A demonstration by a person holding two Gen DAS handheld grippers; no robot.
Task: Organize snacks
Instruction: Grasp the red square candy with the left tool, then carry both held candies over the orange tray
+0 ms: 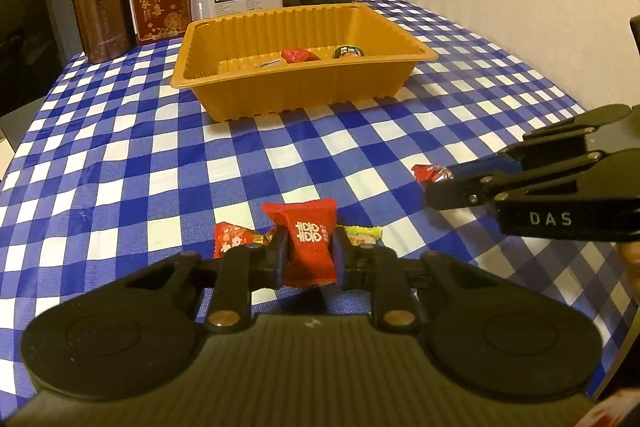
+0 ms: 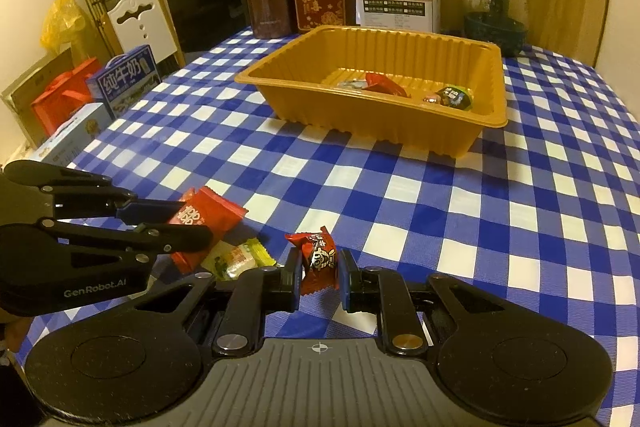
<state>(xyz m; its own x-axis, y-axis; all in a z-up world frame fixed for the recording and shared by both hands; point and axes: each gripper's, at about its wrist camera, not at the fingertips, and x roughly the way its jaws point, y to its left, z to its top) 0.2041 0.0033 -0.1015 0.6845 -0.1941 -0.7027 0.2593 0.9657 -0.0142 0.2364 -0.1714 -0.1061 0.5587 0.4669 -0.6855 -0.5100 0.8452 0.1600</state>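
Left wrist view shows your left gripper (image 1: 310, 253) clamped on a red candy packet (image 1: 306, 239) printed with white characters, pinched across its middle just above the checked tablecloth (image 1: 160, 167). Your right gripper (image 2: 320, 275) is likewise closed on a smaller red twist-wrapped sweet (image 2: 320, 257), held by the body with its crimped ends free. Both should handle as very light, crinkly and a little slick, so I judge the padded centre the safest place to grip; the flat sealed ends would likely slide or tear. A yellow-green wrapped sweet (image 2: 240, 257) and another red printed packet (image 1: 232, 237) lie on the cloth just beside the left fingers. Well beyond stands the ribbed orange tray (image 1: 208, 31), already holding a few wrapped pieces, where these two probably belong.
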